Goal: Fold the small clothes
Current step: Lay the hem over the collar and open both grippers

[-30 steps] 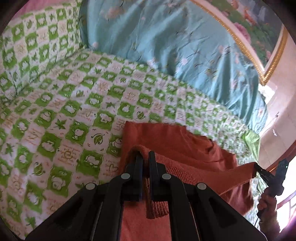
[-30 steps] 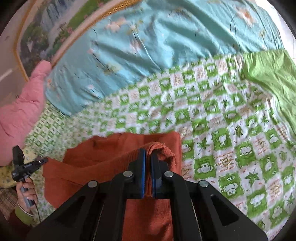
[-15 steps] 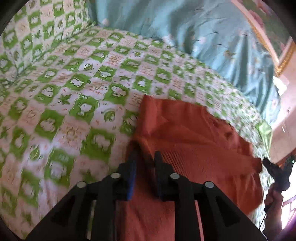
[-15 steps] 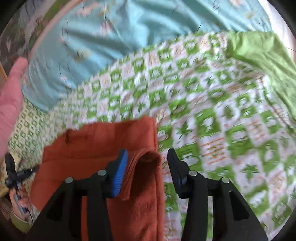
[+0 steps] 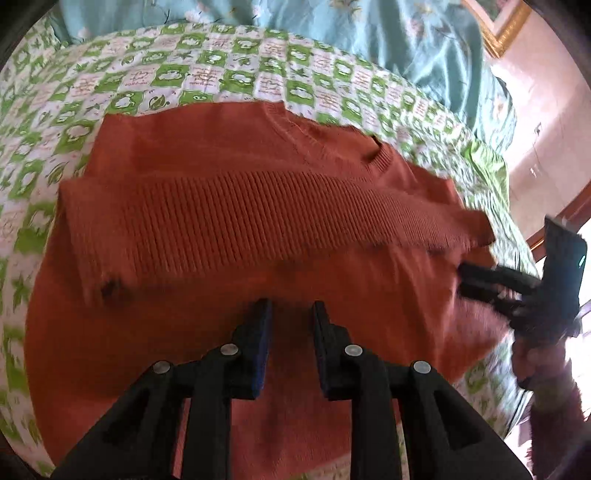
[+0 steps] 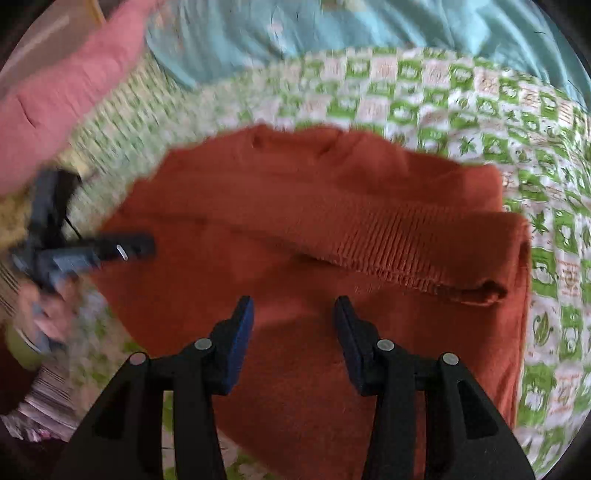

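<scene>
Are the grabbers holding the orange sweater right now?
No. The left gripper and right gripper are both open, above the sweater, holding nothing.

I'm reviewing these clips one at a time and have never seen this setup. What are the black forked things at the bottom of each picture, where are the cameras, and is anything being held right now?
There is no robot here. A person holds a pair of hand-held tongs in each hand, and a fisheye camera on each looks forward along its two black fingers. One picture is from the left tongs, the other from the right tongs; each view also catches the other tongs off to the side, blurred.

On the green-and-white checked bedspread lies a rust-orange knitted sweater, its ribbed hem band folded up across the body towards the collar. Behind are a pale blue floral quilt and a pink padded cloth.

Both tongs are open above the sweater; nothing is held.
</scene>
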A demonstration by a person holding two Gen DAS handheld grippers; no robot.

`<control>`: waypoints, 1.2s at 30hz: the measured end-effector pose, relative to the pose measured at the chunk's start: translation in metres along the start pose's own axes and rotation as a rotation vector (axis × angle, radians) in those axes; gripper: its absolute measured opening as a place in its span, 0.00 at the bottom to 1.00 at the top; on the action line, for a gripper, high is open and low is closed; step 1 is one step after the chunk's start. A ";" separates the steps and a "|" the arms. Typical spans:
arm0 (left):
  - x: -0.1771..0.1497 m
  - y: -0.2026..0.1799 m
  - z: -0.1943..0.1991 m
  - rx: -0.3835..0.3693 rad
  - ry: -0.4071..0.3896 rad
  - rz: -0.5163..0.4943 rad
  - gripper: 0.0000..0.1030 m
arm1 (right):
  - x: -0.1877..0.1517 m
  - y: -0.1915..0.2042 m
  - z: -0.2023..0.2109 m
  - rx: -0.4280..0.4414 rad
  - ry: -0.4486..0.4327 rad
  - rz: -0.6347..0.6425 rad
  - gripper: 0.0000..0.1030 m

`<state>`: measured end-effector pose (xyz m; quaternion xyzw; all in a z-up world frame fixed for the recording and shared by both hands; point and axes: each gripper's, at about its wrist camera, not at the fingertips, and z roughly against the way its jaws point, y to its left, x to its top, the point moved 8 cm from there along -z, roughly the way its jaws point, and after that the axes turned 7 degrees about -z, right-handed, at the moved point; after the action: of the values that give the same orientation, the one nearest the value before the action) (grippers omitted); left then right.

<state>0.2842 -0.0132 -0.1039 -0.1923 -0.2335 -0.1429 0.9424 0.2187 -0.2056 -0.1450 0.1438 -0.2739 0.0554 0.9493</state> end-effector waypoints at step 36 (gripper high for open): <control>-0.016 0.092 0.066 0.170 -0.133 0.249 0.25 | -0.035 -0.090 0.073 -0.127 -0.208 -0.417 0.47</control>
<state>0.2782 0.0990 -0.0850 -0.1483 -0.2808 0.0085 0.9482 0.1691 -0.3140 -0.1269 0.1424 -0.3376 -0.1741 0.9140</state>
